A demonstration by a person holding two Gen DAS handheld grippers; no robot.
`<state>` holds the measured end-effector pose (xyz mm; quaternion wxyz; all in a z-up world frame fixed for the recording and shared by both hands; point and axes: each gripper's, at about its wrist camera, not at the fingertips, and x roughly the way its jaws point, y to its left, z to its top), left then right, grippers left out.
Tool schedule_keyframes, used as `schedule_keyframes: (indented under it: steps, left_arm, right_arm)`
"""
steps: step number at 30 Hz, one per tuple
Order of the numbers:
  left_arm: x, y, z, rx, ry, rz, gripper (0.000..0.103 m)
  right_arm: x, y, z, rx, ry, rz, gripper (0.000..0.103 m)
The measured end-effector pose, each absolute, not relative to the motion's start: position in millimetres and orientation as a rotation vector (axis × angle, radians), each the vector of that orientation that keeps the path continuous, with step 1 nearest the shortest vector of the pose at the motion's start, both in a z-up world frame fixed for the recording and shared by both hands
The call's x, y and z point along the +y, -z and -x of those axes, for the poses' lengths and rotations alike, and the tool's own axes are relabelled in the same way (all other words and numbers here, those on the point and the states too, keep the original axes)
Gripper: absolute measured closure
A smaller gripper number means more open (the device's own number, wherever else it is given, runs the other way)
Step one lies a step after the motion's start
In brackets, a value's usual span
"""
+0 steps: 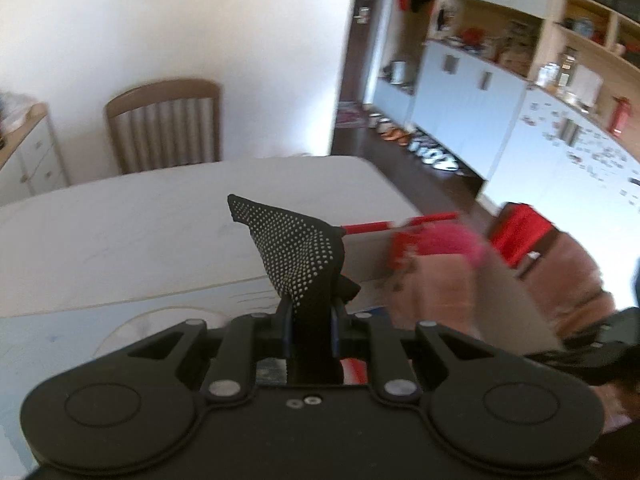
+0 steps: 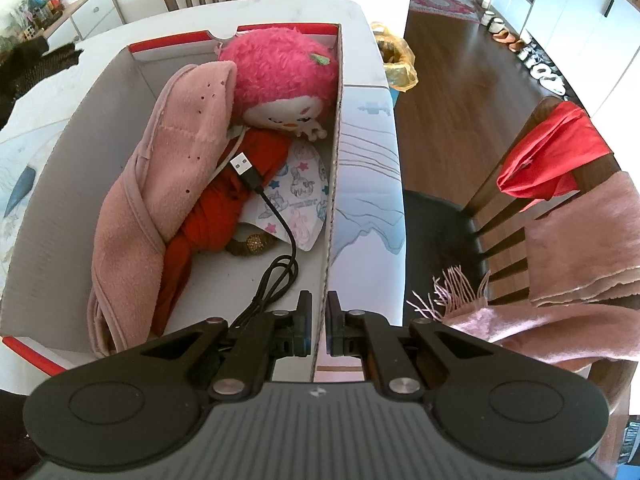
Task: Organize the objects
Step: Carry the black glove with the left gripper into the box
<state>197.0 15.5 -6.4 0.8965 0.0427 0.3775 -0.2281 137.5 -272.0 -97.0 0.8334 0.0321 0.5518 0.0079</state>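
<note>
My left gripper (image 1: 310,312) is shut on a black glove with white grip dots (image 1: 294,244) and holds it above the white table (image 1: 140,220), left of the cardboard box (image 1: 492,292). My right gripper (image 2: 319,326) is shut on the right wall of the cardboard box (image 2: 334,168). The box holds a pink plush doll (image 2: 280,72), a pink fleece cloth (image 2: 176,168), a red cloth (image 2: 236,200), a patterned face mask (image 2: 298,196), a black USB cable (image 2: 276,232) and a brown bracelet (image 2: 250,245).
A wooden chair (image 1: 168,128) stands behind the table. Another chair (image 2: 540,184) on the right carries red and pink cloths and a fringed pink scarf (image 2: 520,320). A yellow plastic bag (image 2: 396,60) hangs at the table's far right edge. White cabinets (image 1: 472,104) line the right wall.
</note>
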Motion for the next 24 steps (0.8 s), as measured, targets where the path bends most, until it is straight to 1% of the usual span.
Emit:
schedule_keyframes:
  steps: [5, 10, 24]
  left_arm:
    - [-16, -3, -174, 0.764, 0.593, -0.129, 0.088]
    - [-50, 6, -161, 0.783, 0.715, -0.175, 0.088]
    - [-120, 61, -150, 0.899, 0.893, -0.311, 0.088]
  right_arm:
    - [-273, 97, -136, 1.165, -0.024, -0.068, 0.097]
    - [-275, 97, -136, 1.163, -0.029, -0.074, 0.097]
    - [-277, 97, -134, 1.153, -0.039, -0.081, 0.097]
